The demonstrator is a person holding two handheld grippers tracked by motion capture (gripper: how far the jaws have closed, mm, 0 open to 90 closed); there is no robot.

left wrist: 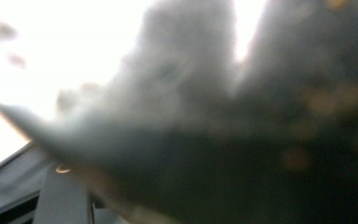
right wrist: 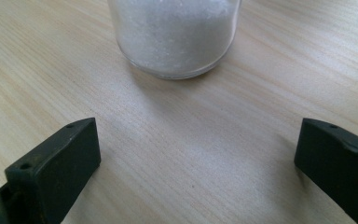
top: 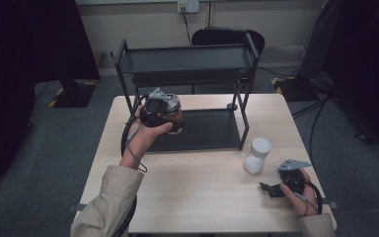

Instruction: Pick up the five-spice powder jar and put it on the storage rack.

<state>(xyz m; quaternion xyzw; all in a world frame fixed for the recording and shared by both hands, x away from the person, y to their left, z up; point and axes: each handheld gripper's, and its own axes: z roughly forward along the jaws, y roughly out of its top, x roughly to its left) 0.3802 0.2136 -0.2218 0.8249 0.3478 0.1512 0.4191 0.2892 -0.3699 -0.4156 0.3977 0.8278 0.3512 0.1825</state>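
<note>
Altogether I count two jars, two grippers and one two-tier rack (top: pixel 187 61) of dark metal standing on the pale wood-grain table (top: pixel 197 197). From the high view, my left gripper (top: pixel 170 118) is raised in front of the rack's lower shelf (top: pixel 212 131), its jaws clamped on a round brownish jar (top: pixel 173 117) with a lighter lid; the left gripper view gives only a grey blur of something pressed close, with a corner of the dark shelving at lower left. My right gripper (top: pixel 269 189) lies low on the table near its right edge, jaws spread wide with nothing between them. The right gripper view shows what the high view cannot: the clear glass jar (right wrist: pixel 175 35) holds fine white grains, and it stands just beyond my blocky black fingertips (right wrist: pixel 56 168), apart from them
</note>
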